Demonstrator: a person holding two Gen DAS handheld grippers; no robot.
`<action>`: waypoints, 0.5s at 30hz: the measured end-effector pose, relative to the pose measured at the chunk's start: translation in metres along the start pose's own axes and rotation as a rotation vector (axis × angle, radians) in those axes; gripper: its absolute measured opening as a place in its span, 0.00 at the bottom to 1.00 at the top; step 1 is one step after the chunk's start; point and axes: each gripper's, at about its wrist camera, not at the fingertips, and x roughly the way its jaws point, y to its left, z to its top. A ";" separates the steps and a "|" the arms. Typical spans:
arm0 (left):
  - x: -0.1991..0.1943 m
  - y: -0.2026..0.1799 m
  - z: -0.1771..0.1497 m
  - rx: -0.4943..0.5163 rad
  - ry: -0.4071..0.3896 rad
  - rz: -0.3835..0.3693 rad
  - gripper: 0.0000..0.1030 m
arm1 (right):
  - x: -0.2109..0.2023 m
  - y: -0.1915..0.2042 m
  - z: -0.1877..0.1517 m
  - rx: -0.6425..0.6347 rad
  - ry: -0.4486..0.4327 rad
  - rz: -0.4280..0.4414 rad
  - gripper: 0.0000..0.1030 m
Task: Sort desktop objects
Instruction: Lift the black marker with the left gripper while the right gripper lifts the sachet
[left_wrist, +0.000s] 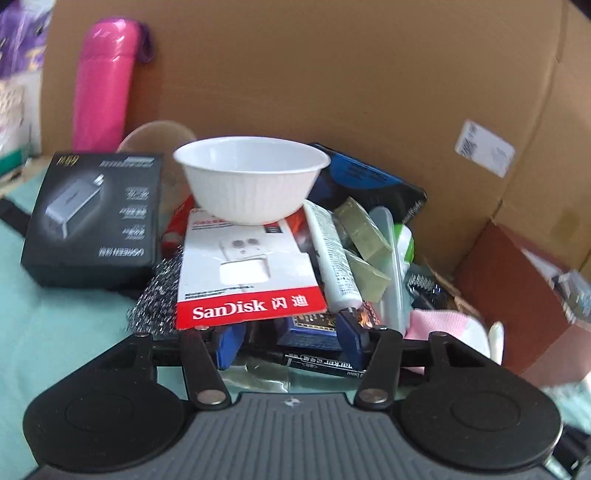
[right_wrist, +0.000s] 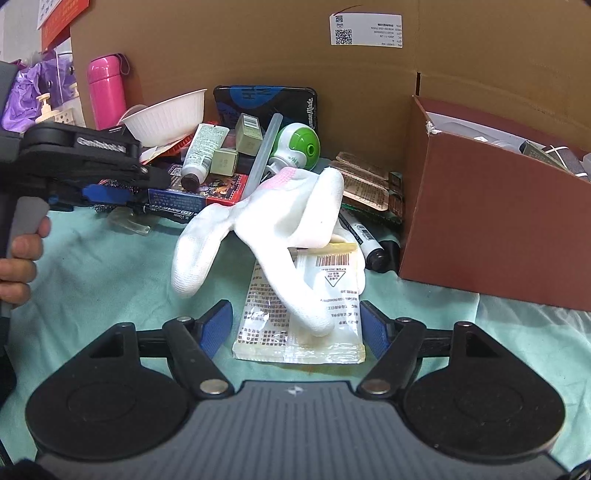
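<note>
Gloves (right_wrist: 291, 229) lie over a packet (right_wrist: 299, 317) between the right gripper's (right_wrist: 297, 325) spread fingers; left gripper (left_wrist: 291, 332), seemingly empty, spread beside the bowl's (left_wrist: 251, 181) pile.

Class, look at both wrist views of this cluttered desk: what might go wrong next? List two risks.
1. The white bowl sits on the SanDisk card atop the pile; pulling that card could tip it.
2. The white glove drapes over the clear packet between the right gripper fingers, so closing may snag both.
</note>
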 end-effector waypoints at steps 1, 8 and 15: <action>-0.001 -0.004 -0.001 0.033 0.007 -0.002 0.47 | 0.000 0.000 0.000 0.000 0.000 0.000 0.71; -0.010 -0.024 -0.027 0.215 0.144 -0.094 0.26 | -0.002 -0.003 -0.001 0.012 -0.005 0.011 0.71; -0.022 -0.039 -0.039 0.327 0.183 -0.199 0.27 | -0.003 -0.010 -0.002 0.044 -0.009 0.008 0.71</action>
